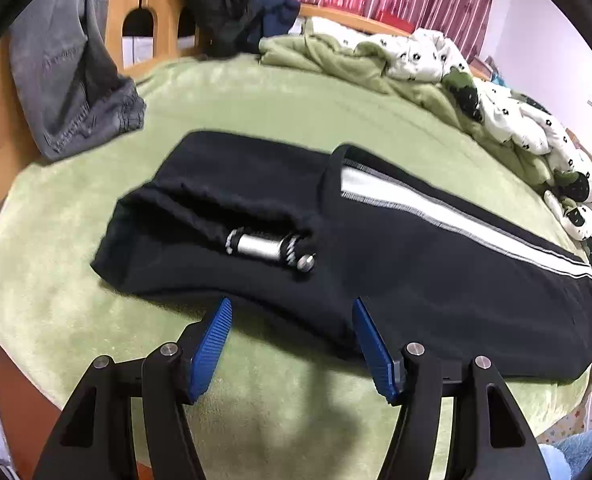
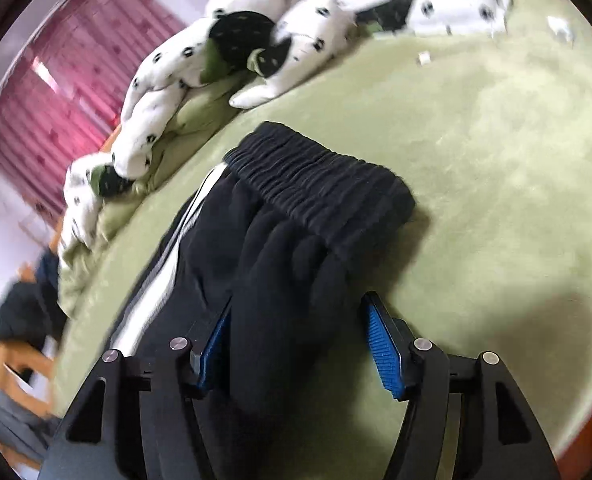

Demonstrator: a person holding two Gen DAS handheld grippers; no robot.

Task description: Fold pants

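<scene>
Left gripper (image 1: pixel 292 344): jaws spread wide, nothing held, the near edge of the black pants (image 1: pixel 415 264) lying just ahead of and between the blue pads (image 1: pixel 212 348); right gripper (image 2: pixel 296 344): jaws likewise spread, a bunched ridge of the pants' hip fabric lying between them, not seen to be clamped, with the elastic waistband (image 2: pixel 319 188) just beyond. The pants are laid lengthwise on the green blanket (image 1: pixel 256 104), legs apparently stacked and white side stripe (image 1: pixel 435 208) uppermost, so the leg-on-leg fold is judged done and the crosswise folds left. No brand, label or writing can be read.
</scene>
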